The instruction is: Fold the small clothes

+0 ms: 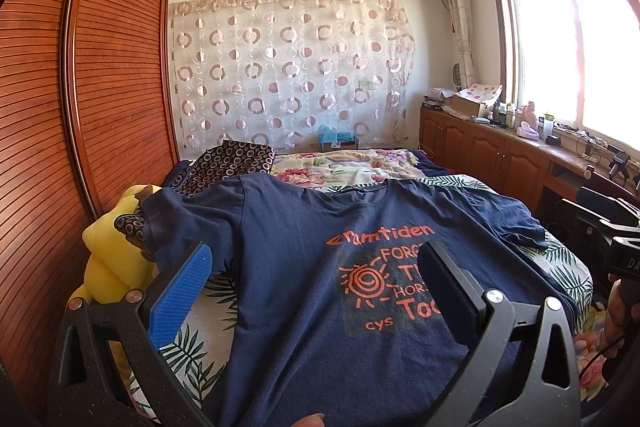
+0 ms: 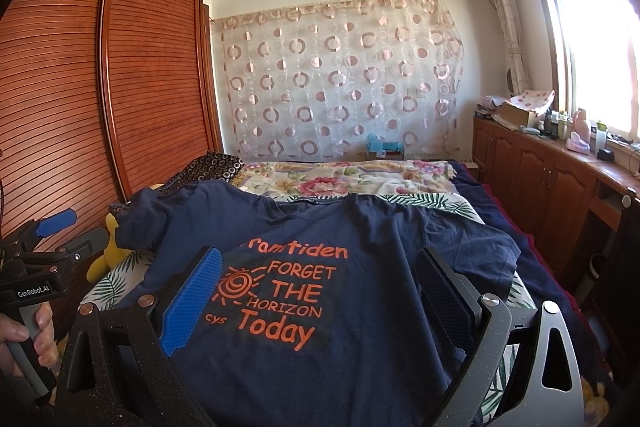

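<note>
A navy T-shirt (image 2: 320, 267) lies spread across the middle of the frame on the bed (image 2: 400, 183), its lower hem cut off at the bottom edge. The left gripper (image 1: 312, 291), jaws wide apart, hides part of the orange print in its own view. Between the right gripper (image 2: 320, 303) jaws, also wide apart, it reads "FORGET THE HORIZON Today". At lower left, a hand (image 2: 24, 331) holds a handle marked "GenRobot.AI".
</note>
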`<act>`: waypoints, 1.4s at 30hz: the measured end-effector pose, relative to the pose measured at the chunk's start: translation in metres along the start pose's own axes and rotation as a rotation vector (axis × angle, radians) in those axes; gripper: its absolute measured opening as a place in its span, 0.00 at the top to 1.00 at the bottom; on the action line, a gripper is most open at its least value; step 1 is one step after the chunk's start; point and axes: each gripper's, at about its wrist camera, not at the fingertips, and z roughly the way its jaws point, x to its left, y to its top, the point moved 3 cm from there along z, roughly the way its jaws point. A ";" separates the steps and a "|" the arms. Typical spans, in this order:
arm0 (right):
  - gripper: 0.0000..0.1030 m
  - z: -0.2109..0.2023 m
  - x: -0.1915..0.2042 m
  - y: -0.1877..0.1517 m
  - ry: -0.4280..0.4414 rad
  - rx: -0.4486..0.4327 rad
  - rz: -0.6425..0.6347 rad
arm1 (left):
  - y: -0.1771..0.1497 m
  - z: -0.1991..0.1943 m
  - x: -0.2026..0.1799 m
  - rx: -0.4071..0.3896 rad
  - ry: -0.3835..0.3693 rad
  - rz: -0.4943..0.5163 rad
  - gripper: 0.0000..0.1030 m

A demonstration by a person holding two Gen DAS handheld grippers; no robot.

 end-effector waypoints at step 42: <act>0.05 0.137 0.029 0.000 0.219 0.159 -0.044 | 0.001 0.116 0.152 0.212 0.133 -0.072 0.00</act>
